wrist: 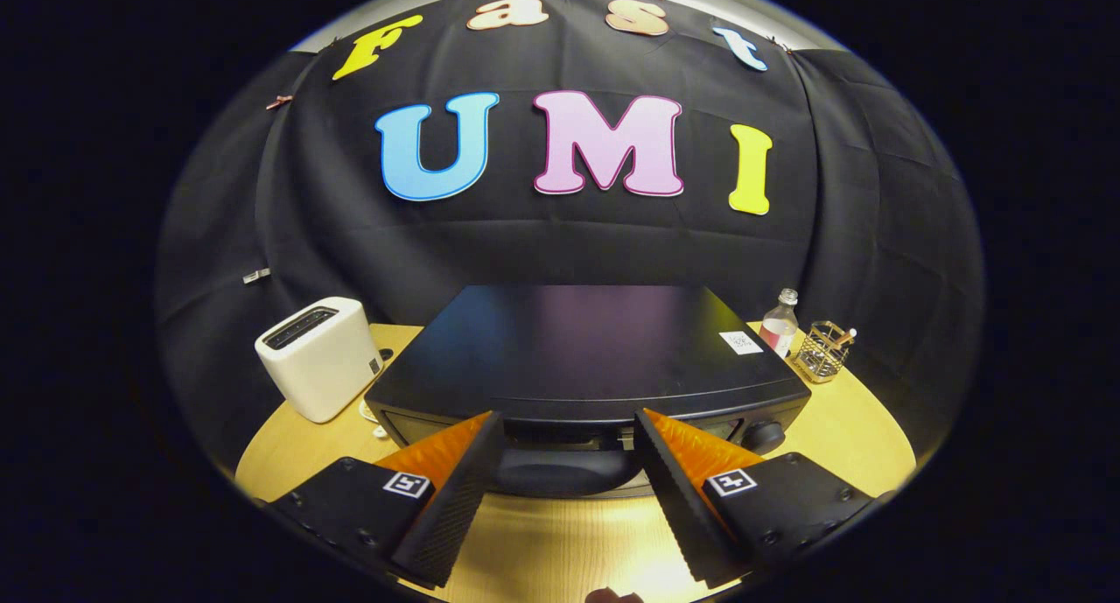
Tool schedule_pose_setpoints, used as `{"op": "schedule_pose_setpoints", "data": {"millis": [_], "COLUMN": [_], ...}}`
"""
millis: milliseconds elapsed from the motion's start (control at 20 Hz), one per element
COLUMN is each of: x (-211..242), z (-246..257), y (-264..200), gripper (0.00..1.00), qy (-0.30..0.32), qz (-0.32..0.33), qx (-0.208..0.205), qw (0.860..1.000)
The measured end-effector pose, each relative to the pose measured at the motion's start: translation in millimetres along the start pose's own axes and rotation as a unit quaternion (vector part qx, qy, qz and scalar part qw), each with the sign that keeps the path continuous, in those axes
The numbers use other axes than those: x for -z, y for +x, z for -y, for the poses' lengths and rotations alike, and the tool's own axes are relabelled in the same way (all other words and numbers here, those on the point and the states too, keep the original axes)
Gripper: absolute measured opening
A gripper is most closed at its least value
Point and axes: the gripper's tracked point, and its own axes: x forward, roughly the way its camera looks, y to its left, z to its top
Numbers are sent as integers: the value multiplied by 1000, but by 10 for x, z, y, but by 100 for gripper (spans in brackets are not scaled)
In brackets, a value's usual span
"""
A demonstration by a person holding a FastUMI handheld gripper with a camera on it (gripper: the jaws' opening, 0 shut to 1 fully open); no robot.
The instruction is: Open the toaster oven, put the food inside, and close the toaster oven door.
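My gripper [569,428] is spread wide and holds nothing. The black toaster oven [582,349] sits directly ahead on the wooden table [857,428]. Its dark door handle [567,473] runs left to right between my fingertips, just below the oven's near top edge.

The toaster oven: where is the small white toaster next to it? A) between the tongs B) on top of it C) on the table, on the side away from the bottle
C: the white toaster stands on the table beside the toaster oven, opposite the bottle; the open tongs hold nothing.
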Motion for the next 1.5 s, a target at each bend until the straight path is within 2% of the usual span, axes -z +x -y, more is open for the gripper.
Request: {"op": "schedule_pose_setpoints", "data": {"millis": [200, 550, 950, 1250, 1500], "x": [-34, 63, 391, 824, 1452], "z": [-8, 30, 3, -11, 88], "y": [72, 34, -413, -693, -821], "gripper": [98, 98, 97, 97, 97], "qy": [-5, -1, -2, -22, -4], "qz": [0, -17, -35, -64, -138], "qx": [11, -5, -20, -41, -55], "qw": [1000, 1000, 999, 997, 989]}}
